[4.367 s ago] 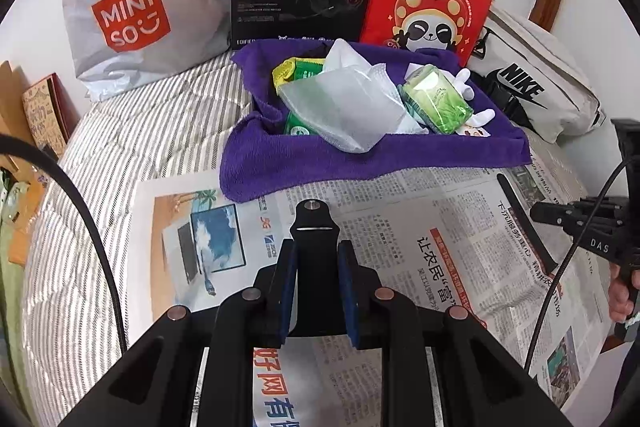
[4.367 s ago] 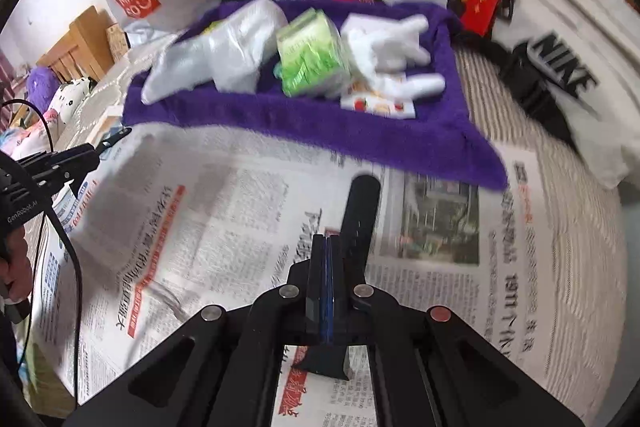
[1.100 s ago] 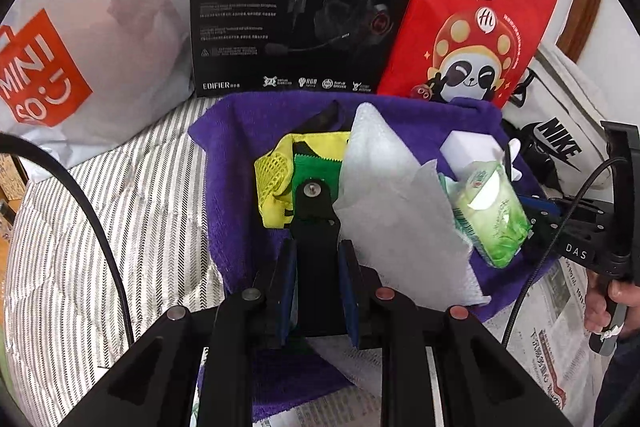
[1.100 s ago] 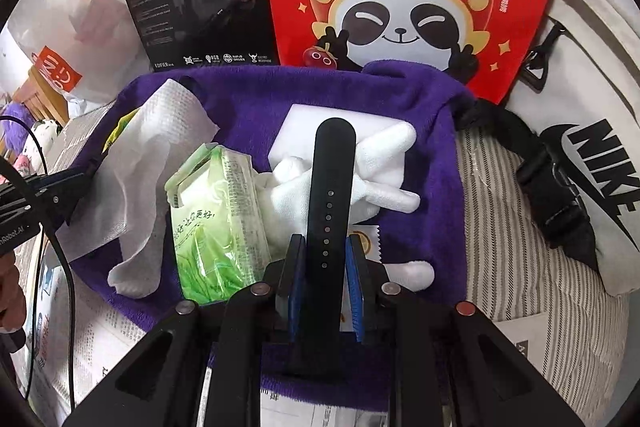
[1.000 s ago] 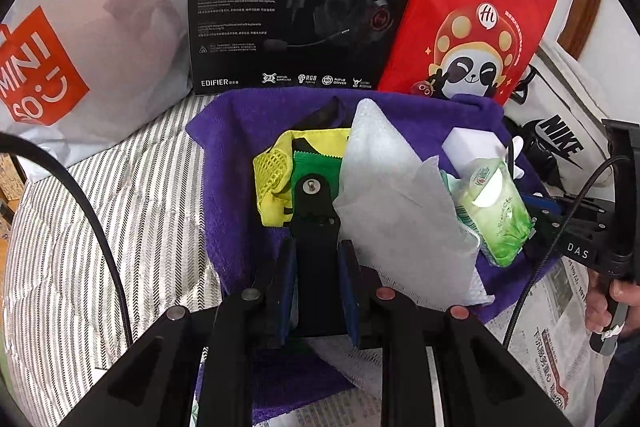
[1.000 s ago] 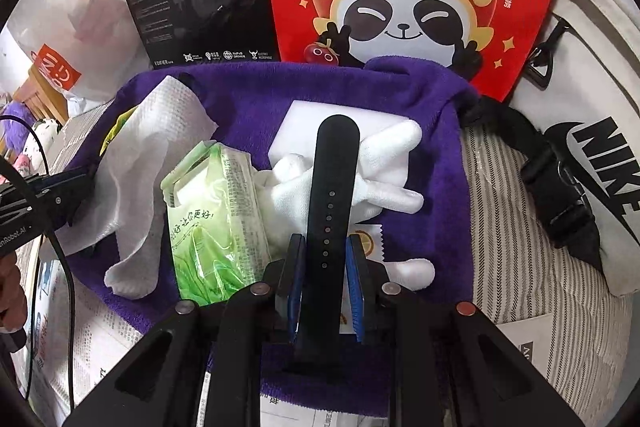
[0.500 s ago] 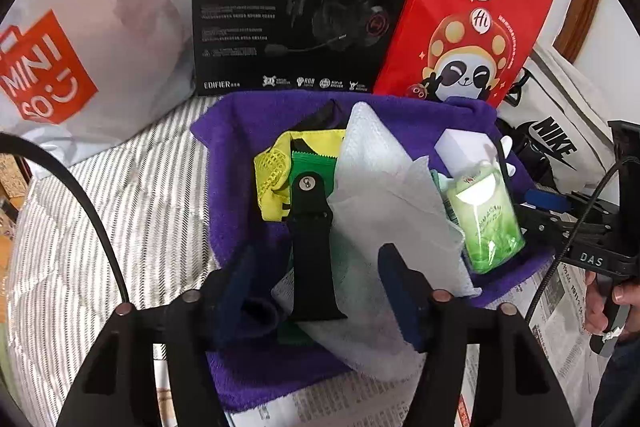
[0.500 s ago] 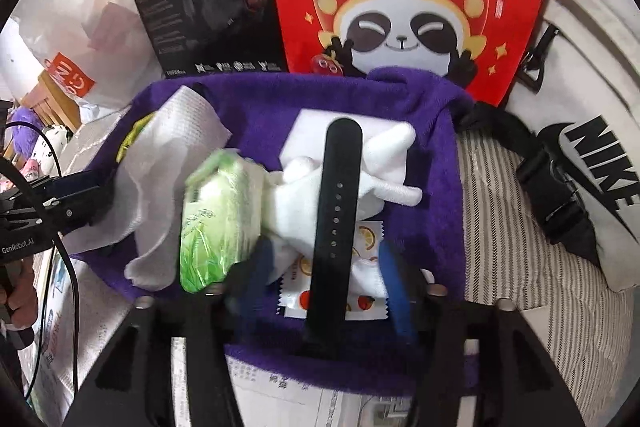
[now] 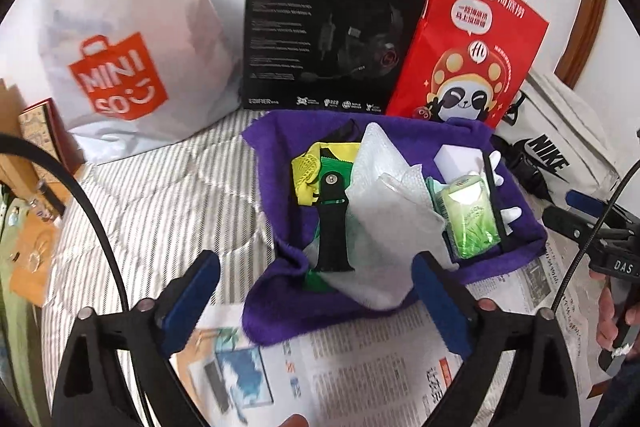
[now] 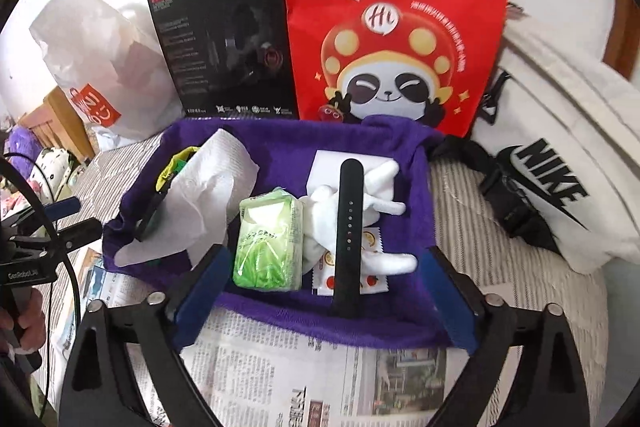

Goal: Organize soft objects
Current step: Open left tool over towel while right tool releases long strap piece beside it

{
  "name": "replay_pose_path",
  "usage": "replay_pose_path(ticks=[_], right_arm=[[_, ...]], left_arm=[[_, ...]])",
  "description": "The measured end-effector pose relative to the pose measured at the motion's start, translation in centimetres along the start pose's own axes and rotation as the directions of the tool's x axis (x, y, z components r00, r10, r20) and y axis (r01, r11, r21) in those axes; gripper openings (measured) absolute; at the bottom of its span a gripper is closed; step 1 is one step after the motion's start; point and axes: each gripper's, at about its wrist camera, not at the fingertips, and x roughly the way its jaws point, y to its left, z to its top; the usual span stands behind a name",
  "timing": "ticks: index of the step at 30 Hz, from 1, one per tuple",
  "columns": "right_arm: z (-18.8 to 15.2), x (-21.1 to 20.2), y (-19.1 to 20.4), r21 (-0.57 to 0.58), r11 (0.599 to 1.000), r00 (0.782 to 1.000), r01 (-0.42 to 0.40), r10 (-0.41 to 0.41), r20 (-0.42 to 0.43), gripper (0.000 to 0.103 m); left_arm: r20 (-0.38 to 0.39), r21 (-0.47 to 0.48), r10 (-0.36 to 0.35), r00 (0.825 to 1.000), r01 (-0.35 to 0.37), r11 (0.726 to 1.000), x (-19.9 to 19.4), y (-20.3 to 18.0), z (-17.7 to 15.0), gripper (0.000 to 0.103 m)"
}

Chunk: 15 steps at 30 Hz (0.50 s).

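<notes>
A purple cloth-lined tray (image 9: 272, 147) (image 10: 280, 147) holds a white paper towel (image 9: 384, 195) (image 10: 208, 187), a green tissue pack (image 9: 468, 219) (image 10: 268, 243), yellow mesh (image 9: 308, 167), a white block (image 10: 324, 163) and a white glove (image 10: 384, 179). One black strap half with a stud (image 9: 332, 227) lies beside the towel. The other black strap half, with holes (image 10: 348, 227), lies across the glove. My left gripper (image 9: 316, 267) and right gripper (image 10: 329, 255) hover above the tray's near edge. Both have their jaws opening wide, pads clear of the straps.
Behind the tray stand a white Miniso bag (image 9: 116, 67), a black headset box (image 9: 328, 43) and a red panda bag (image 10: 392, 27). A white Nike bag (image 10: 560, 187) lies at the right. Newspaper (image 9: 360, 367) covers the striped mattress (image 9: 160, 195) in front.
Both grippers went from shut on a strap half to wide open and lifted back. The two strap halves now lie in the tray.
</notes>
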Motion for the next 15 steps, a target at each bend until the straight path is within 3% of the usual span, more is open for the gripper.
replay_pose_path(ticks=[1,15], right_arm=[[-0.1,-0.5,0.2,0.004,1.0,1.0,0.01,-0.01,0.001,0.103],[-4.4,-7.9,0.9,0.088,0.995,0.999,0.045,-0.045,0.003,0.103]], left_arm=[[0.002,0.0,0.001,1.0,-0.001,1.0,-0.6,-0.1,-0.2,0.098],[0.066,0.013,0.035,0.997,-0.036,0.999,-8.0,-2.1,-3.5,0.101]])
